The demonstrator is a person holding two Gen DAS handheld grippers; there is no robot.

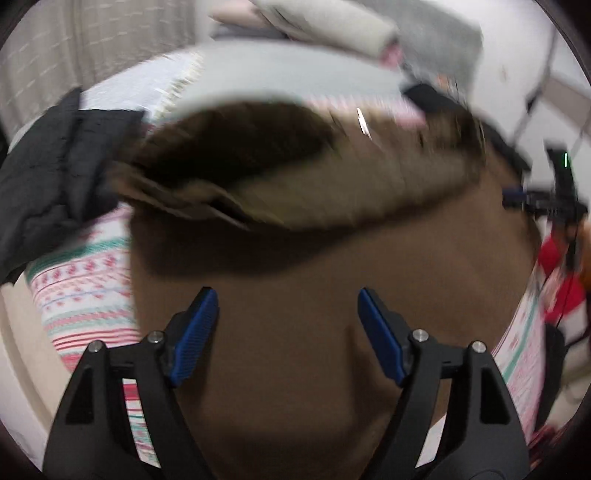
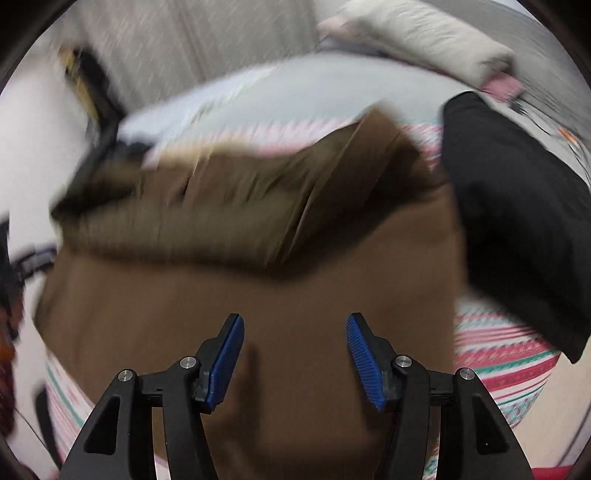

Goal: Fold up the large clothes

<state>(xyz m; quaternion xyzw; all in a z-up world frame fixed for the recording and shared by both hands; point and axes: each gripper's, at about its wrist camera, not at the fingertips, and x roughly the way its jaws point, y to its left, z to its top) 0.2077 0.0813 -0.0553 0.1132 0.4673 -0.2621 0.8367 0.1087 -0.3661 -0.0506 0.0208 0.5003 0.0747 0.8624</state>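
Note:
A large brown garment (image 1: 303, 332) lies spread on a bed, with its far part folded back over itself as a lighter, blurred flap (image 1: 332, 192). It also shows in the right wrist view (image 2: 258, 295), with the flap (image 2: 229, 206) across the far side. My left gripper (image 1: 287, 295) is open and empty above the brown cloth. My right gripper (image 2: 294, 319) is open and empty above the same cloth. Both views are motion-blurred.
A patterned red, green and white blanket (image 1: 85, 291) covers the bed (image 2: 509, 354). A black garment lies at the left (image 1: 48, 173) and shows at the right in the right wrist view (image 2: 517, 221). Pale folded bedding (image 1: 332, 33) and a pillow (image 2: 424, 40) lie at the far side.

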